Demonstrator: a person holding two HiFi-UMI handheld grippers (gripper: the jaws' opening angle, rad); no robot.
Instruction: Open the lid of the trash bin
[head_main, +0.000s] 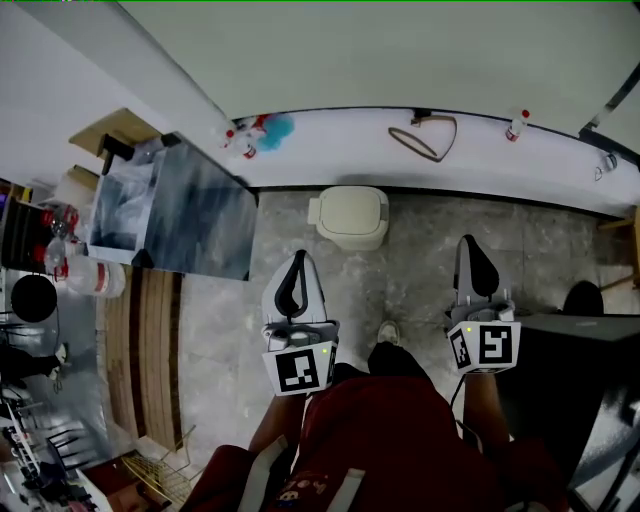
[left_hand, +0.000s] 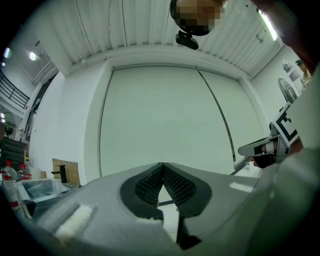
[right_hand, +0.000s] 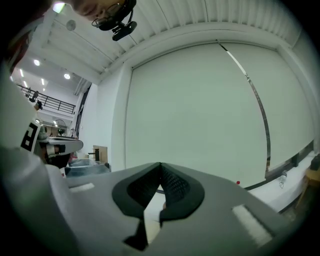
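The cream plastic trash bin (head_main: 351, 216) with rounded corners stands on the grey speckled stone floor (head_main: 420, 265), its back just beside the long white ledge (head_main: 330, 150) at the foot of the wall. Its lid (head_main: 353, 206) lies flat and shut, so the task is not yet begun. A paler tab juts from the lid's left edge; I cannot tell whether it is a hinge or a latch.

The person holds 2 tools level, pointing toward the wall. The left hand-held gripper (head_main: 297, 266) has its ribbed black jaws pressed together at the tips with nothing between them. The right hand-held gripper (head_main: 474, 250) is closed the same way and also empty. The bin sits ahead of both, between their lines and nearer the left one, and apart from each.

Both gripper views show only the pale wall, not the bin, which suggests the tools are being carried at rest height and not aimed at the lid. Closed jaws probably suit this: a narrow tip could hook or press the lid's edge. The next move likely calls for tipping 1 of them downward.
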